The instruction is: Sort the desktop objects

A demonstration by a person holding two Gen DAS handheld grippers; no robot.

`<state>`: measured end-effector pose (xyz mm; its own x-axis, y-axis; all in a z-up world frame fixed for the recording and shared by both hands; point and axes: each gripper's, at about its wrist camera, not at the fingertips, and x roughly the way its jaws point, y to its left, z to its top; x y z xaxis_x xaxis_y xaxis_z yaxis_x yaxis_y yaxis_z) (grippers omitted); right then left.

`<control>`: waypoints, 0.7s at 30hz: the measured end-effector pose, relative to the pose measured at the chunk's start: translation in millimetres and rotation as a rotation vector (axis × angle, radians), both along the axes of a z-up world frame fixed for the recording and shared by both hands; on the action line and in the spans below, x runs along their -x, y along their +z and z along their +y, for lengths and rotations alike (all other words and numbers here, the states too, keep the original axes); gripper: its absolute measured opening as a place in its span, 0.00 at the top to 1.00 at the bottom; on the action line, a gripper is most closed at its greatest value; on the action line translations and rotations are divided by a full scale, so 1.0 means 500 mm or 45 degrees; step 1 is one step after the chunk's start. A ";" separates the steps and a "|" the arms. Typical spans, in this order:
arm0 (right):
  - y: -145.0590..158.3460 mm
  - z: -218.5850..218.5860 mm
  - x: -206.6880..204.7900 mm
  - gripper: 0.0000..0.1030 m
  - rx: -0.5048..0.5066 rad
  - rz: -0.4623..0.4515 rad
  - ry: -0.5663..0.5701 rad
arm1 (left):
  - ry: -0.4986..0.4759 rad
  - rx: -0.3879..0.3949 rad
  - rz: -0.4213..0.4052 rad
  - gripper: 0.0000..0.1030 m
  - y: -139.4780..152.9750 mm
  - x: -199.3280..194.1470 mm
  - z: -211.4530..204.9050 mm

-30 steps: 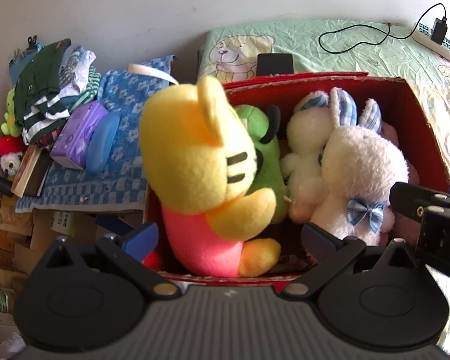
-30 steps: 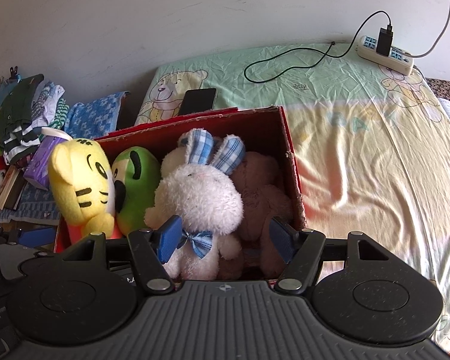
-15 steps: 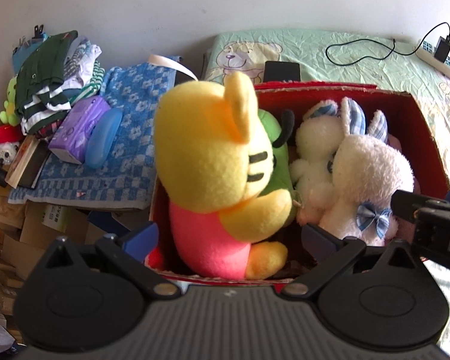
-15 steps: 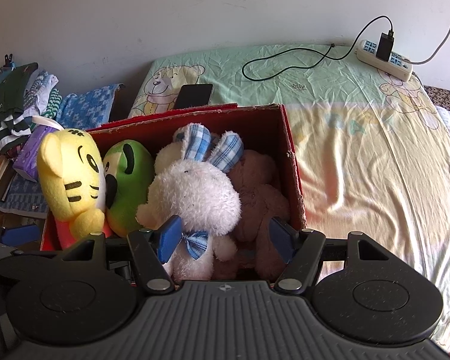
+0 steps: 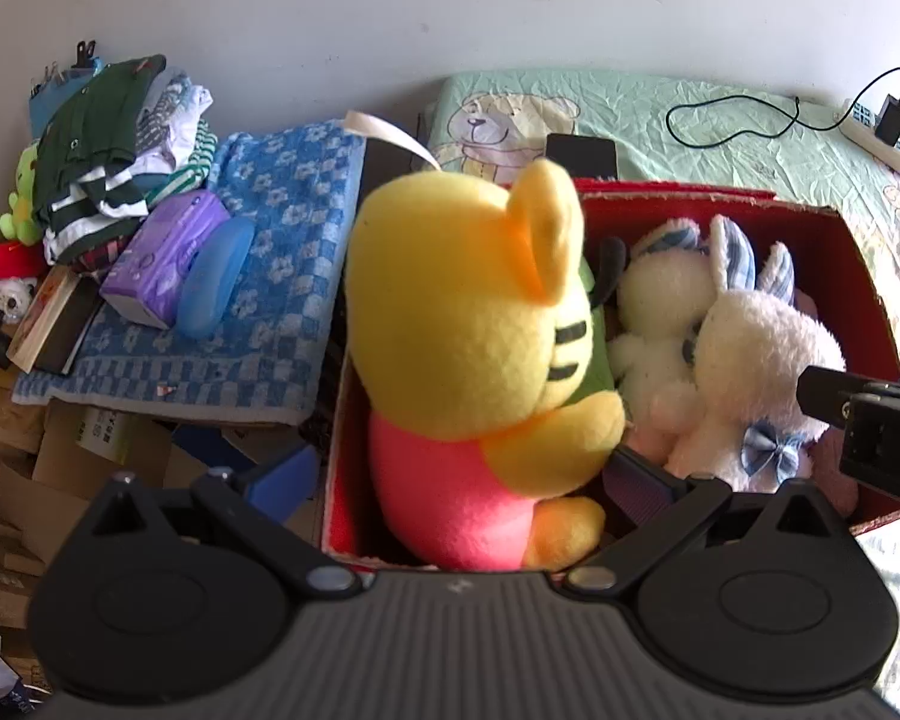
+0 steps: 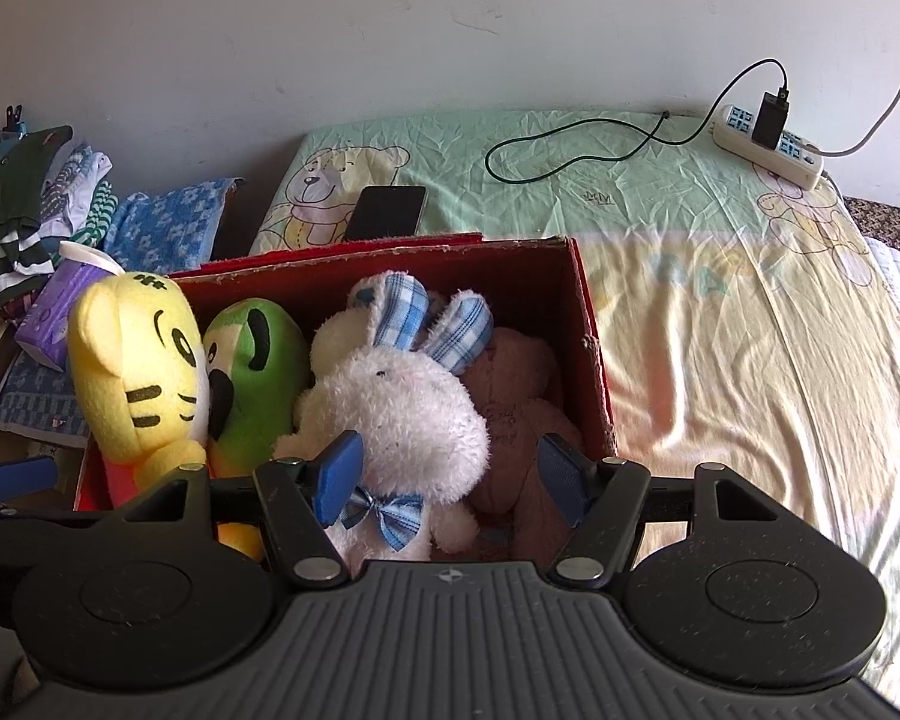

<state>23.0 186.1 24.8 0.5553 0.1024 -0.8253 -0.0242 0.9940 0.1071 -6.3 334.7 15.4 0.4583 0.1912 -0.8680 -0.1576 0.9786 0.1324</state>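
Left hand-held gripper (image 5: 459,471): pads spread wide on either side of the yellow tiger plush (image 5: 474,324), not pressing it; the plush sits upright at the left end of the red box (image 6: 576,300). Beside it, moving right in the box: green plush (image 6: 252,372), white rabbit plush (image 6: 402,414), pink bear plush (image 6: 522,396) against the right wall. Right hand-held gripper (image 6: 450,477): pads spread, flanking the rabbit's lower body, contact unclear. Box rests on the bed (image 6: 720,300).
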 end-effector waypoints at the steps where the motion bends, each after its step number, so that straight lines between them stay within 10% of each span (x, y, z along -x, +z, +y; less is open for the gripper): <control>1: -0.001 0.000 -0.002 0.34 0.001 0.001 -0.003 | -0.002 0.006 -0.003 0.01 0.001 -0.002 0.002; 21: 0.005 -0.009 -0.023 0.34 -0.065 0.032 -0.011 | -0.026 0.101 0.086 0.01 0.000 -0.045 0.003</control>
<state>34.4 181.7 27.1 0.5358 0.1401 -0.8326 -0.0122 0.9873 0.1582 16.4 336.0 15.1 0.4010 0.1116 -0.9092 -0.1305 0.9894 0.0638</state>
